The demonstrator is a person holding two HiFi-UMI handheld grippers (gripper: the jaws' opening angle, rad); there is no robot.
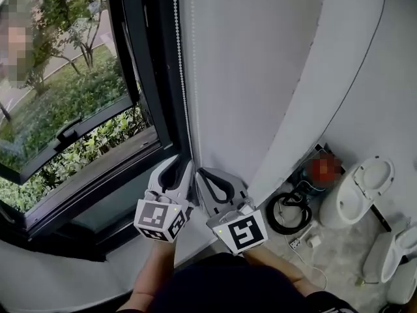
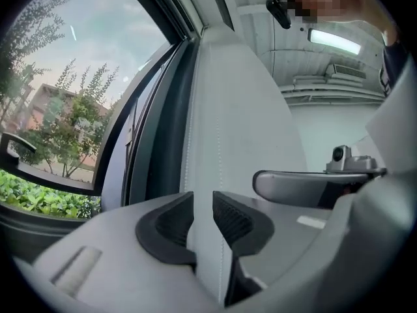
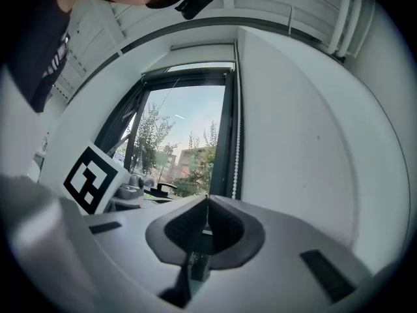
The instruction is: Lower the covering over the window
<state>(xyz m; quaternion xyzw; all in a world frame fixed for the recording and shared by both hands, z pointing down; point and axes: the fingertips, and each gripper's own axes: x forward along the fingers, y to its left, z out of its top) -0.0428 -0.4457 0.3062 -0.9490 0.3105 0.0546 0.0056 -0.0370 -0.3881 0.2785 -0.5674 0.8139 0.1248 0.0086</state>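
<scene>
My left gripper (image 1: 178, 167) has its jaws apart beside the bead chain (image 1: 182, 77) at the window (image 1: 65, 96) edge. My right gripper (image 1: 207, 176) has its jaws together, empty.

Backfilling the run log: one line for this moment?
left gripper: jaws apart by bead chain | right gripper: shut, empty | window: uncovered

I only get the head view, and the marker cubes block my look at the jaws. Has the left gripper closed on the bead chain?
Observer: No. The left gripper has its jaws apart; the bead chain shows in the gap, unpinched.
Operator: And the right?
Observer: The right gripper is shut on nothing; the chain hangs right of its tips.
Operator: Anything pulled down yet?
Observer: No. The right gripper view shows the window glass bare up to its top frame.
</scene>
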